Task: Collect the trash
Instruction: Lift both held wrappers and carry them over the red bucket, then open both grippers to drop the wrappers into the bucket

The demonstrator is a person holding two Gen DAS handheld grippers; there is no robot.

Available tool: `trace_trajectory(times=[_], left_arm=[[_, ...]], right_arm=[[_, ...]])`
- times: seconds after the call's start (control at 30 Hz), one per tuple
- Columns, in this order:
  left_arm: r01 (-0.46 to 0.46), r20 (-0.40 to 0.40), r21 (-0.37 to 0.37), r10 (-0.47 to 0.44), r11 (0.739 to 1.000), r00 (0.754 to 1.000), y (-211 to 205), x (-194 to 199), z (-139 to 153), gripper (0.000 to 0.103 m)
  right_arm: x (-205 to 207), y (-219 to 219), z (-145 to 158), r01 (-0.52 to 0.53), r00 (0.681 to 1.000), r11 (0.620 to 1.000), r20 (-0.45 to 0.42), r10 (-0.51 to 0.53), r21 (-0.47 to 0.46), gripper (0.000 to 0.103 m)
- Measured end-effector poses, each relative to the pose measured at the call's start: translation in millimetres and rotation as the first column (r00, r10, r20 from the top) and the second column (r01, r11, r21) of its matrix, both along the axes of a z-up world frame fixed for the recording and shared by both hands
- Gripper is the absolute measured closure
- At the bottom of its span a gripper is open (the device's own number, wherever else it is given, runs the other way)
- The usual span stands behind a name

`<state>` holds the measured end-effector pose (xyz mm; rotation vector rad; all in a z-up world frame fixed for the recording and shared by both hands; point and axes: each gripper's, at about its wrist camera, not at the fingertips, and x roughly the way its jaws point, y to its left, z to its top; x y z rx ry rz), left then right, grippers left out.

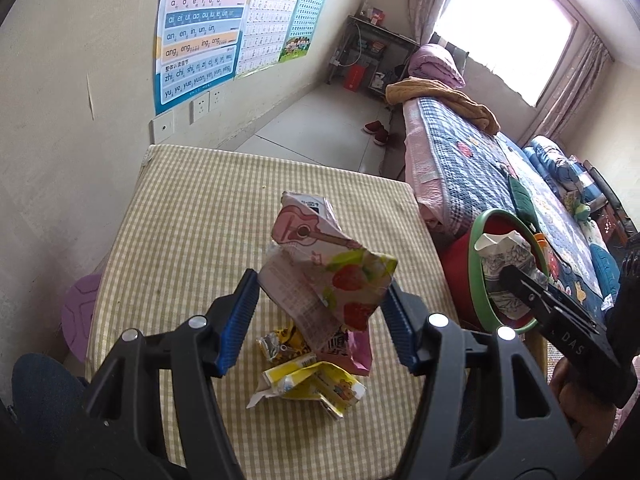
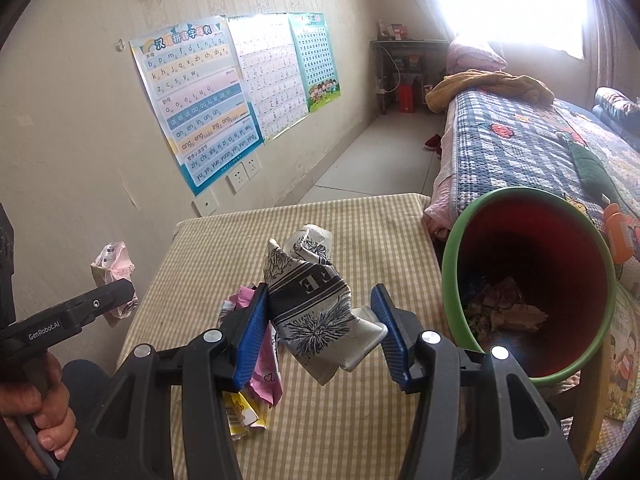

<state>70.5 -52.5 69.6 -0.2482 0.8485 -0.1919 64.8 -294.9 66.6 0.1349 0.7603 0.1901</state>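
My left gripper (image 1: pixel 320 312) is shut on a crumpled pink strawberry carton (image 1: pixel 324 264) and holds it above the checked table (image 1: pixel 180 216). Below it lie a yellow wrapper (image 1: pixel 312 388) and a pink packet (image 1: pixel 358 354). My right gripper (image 2: pixel 320 328) is shut on a crushed black-and-white paper cup (image 2: pixel 312 304), held above the table (image 2: pixel 360 232) just left of the red bin with a green rim (image 2: pixel 532 280). The bin holds crumpled paper (image 2: pixel 504 312). In the left wrist view the cup (image 1: pixel 504 264) sits in front of the bin (image 1: pixel 480 240).
A bed with a blue patchwork quilt (image 2: pixel 520 148) runs along the right behind the bin. A wall with posters (image 2: pixel 200 108) is on the left. A purple stool (image 1: pixel 80 312) stands left of the table. The pink carton also shows in the right wrist view (image 2: pixel 114 276).
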Motion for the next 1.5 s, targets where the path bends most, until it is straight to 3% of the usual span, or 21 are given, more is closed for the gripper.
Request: trace_trajectory(times=[0.33,0.63,0.9,1.2,1.5], left_arm=[[0.065,0.006,0.025,-0.065,0.998,0.998,-27.1,-0.4,5.4,0.045],[0.164,-0.015,0.055,-0.163,0.985,0.986,-79.3,14.0,0.5,0.045],[0.277,-0.034,0.081,-0.275,0.958,0.961,-142.5,30.8,-6.0,0.045],[0.407,-0.044,0.099,-0.405,0.908,0.913,-224.9,49.0,-16.5,0.044],[0.458,-0.069,0.101,-0.453,0.883,0.889,-277.0,76.2,-31.9,0.044]], right_arm=[[-7.0,-30.8,-2.5,0.063,0.998,0.997,0.010,-0.063,0.035,0.053],[-6.9,-73.6,-7.3,0.152,0.988,0.986,0.015,-0.153,0.069,0.053],[-5.8,-131.2,-12.0,0.259,0.965,0.961,0.019,-0.262,0.101,0.053],[-3.3,-197.0,-31.8,0.370,0.928,0.917,-0.012,-0.373,0.151,0.053],[8.9,-236.4,-47.8,0.423,0.905,0.888,-0.031,-0.425,0.180,0.053]])
